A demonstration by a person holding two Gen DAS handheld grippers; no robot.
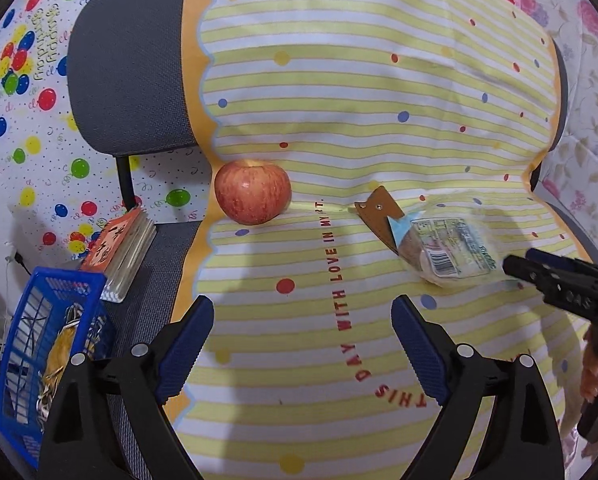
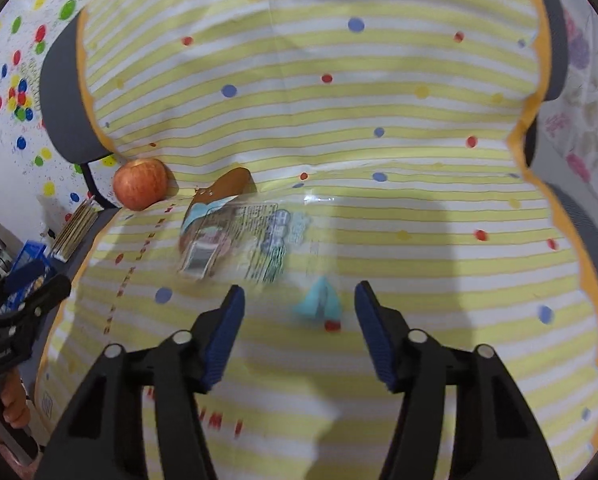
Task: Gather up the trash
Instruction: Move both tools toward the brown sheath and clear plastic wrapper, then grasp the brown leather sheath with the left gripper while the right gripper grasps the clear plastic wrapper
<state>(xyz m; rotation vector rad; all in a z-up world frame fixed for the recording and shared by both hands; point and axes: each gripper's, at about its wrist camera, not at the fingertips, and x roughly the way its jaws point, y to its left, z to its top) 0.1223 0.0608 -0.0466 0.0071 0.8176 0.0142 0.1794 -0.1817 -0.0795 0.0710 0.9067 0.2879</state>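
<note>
My right hand-held gripper [image 2: 299, 300] fills the bottom of its own view, released: the two blue-padded fingers stand apart with nothing pressed between them. In the gap, a little toward the right finger, lies a small pale blue scrap [image 2: 319, 300] on the striped cloth. It is blurred, and I cannot tell whether it is a loose piece or a corner of the wrapper.

Just beyond the left fingertip, toward the middle left of the frame, lies the clear plastic wrapper [image 2: 239, 240], printed with text and a barcode. Its long axis runs roughly across the frame, from the barcode end on the left to the see-through end on the right. A brown leather piece [image 2: 229, 186] pokes out from behind it, and a red apple [image 2: 140, 184] sits further left, near the chair back.

My left hand-held gripper [image 1: 303, 324] is also released, its fingers spread wide over bare cloth [image 1: 299, 400] at the bottom of its view. From there the wrapper [image 1: 451, 252] lies well to the right at mid-height, with my right gripper's tips reaching in just beside it from the right edge. I judge the right hand much the nearer one for this pickup.

At the lower left of the left view stands a blue basket [image 1: 23, 320] already holding some rubbish, beside a book [image 1: 119, 252]. That seems the likely place for the wrapper.
</note>
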